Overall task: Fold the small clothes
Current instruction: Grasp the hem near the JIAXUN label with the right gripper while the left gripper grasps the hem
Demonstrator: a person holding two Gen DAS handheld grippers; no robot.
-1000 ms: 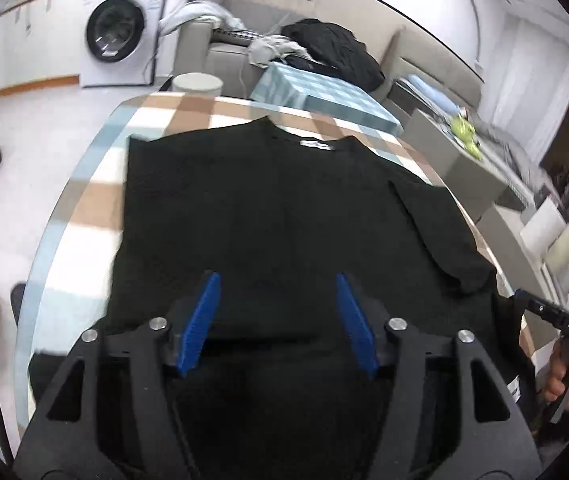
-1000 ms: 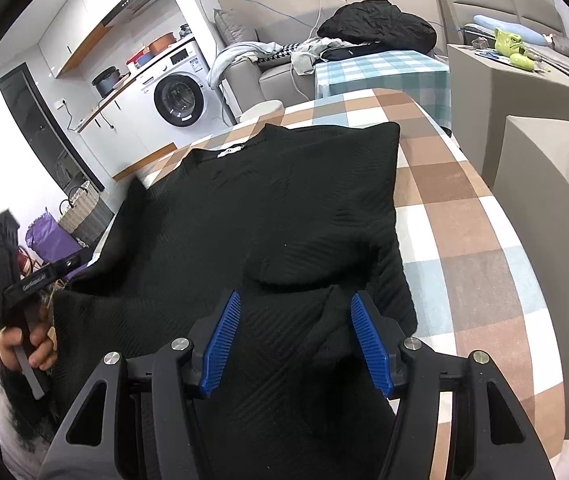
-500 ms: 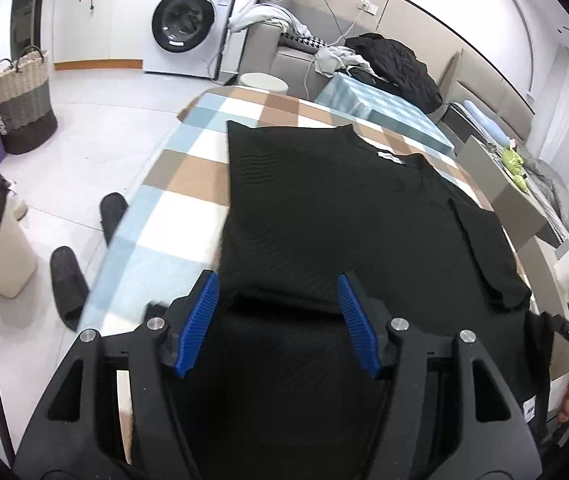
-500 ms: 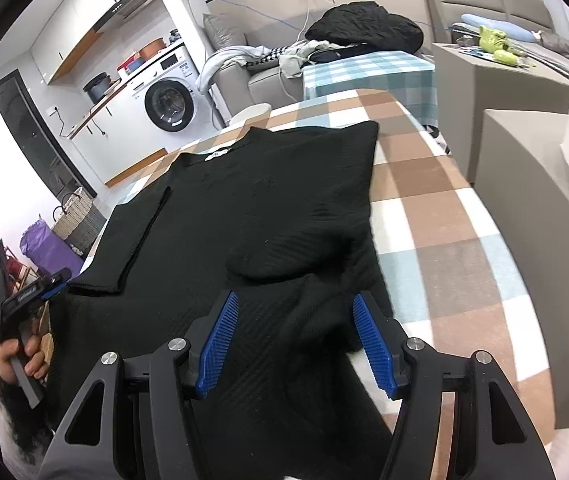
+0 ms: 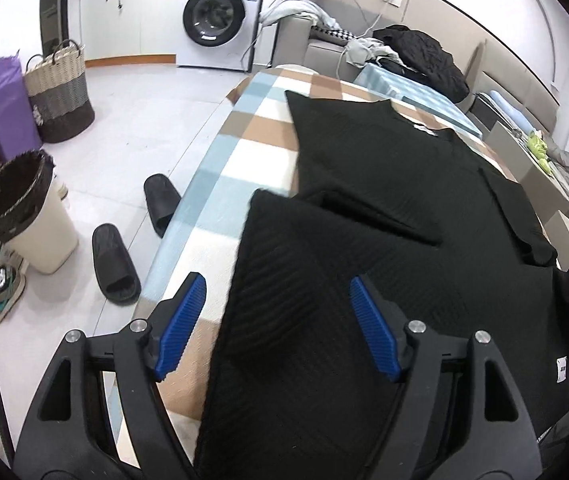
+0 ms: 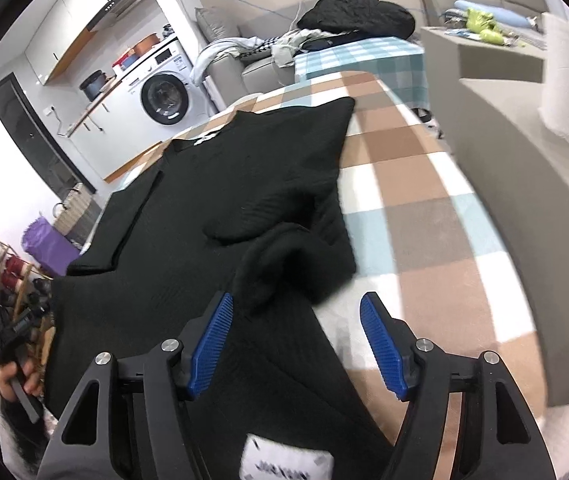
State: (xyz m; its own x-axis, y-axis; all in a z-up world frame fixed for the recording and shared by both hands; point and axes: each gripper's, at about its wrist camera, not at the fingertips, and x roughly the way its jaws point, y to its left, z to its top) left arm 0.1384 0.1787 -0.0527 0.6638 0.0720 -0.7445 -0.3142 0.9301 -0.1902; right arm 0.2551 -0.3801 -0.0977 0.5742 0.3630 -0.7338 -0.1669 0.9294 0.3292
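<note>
A black knit sweater (image 5: 384, 184) lies flat on the checked tablecloth (image 5: 244, 152), neck at the far end, with both sleeves laid in over the body. My left gripper (image 5: 276, 280) hovers over its near left hem corner, jaws opening. The cloth's edge runs between the pads and nothing is pinched. In the right wrist view the sweater (image 6: 244, 168) has a bunched sleeve (image 6: 280, 216) just ahead of my right gripper (image 6: 296, 298). Its jaws are opening too, over the near right edge, and grip nothing. A white label (image 6: 284, 464) shows below them.
Off the table's left side stand a lined waste bin (image 5: 24, 216), two black slippers (image 5: 116, 264) and a woven basket (image 5: 58, 92). A washing machine (image 5: 216, 16) and a sofa piled with clothes (image 5: 416, 56) are behind. A grey cabinet (image 6: 524, 184) flanks the table's right side.
The left gripper has swung left to the sweater's left hem, so the floor now shows beside it. The right gripper has shifted slightly right. Both pairs of pads stand wider apart.
</note>
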